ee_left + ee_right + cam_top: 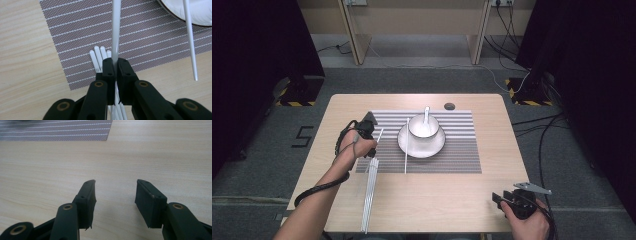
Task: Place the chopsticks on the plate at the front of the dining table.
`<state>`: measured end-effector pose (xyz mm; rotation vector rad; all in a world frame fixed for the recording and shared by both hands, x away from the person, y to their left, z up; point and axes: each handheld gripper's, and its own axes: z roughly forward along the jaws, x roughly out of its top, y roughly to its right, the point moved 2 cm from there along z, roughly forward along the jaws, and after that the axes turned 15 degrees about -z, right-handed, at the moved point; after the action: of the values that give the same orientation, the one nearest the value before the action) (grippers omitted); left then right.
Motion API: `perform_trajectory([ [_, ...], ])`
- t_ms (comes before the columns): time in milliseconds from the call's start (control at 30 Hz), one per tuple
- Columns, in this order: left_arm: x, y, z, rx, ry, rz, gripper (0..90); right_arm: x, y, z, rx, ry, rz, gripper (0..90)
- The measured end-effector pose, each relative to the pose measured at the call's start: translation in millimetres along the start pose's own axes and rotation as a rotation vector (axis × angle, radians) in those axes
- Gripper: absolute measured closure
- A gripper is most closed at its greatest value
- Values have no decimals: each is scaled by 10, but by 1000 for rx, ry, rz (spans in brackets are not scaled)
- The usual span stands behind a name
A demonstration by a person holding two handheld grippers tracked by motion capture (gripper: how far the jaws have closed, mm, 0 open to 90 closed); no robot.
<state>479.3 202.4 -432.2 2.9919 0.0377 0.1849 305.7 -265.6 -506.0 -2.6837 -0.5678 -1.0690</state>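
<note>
Left tool (115, 65): jaws pressed together, pinching a single white chopstick (116, 30). The chopstick rises out of the jaws and sits over the left part of the striped placemat (75, 32). In the high view the left tool (371, 127) is at the placemat's left edge.

Bundle of white chopsticks (370, 192): lies on the counter (462, 200) just below the pinched one, running from the placemat's front-left corner toward the counter's front edge. Its rounded tips (98, 53) rest on the placemat beside the left jaws.

A separate white chopstick (406, 145) lies on the placemat, its far end leaning on the left rim of the white plate (412, 148). A white bowl (422, 131) with a spoon (427, 114) stands on the plate.

Right tool (115, 192): jaws spread, holding nothing, over bare counter near the front-right corner, well apart from the placemat.
</note>
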Motion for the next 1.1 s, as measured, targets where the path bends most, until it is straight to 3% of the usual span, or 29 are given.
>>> perform_trajectory([
  [1100, 96, 46, 19, 0, 13, -21, 853, 2, 6, -1, -1, 1, -6, 508],
])
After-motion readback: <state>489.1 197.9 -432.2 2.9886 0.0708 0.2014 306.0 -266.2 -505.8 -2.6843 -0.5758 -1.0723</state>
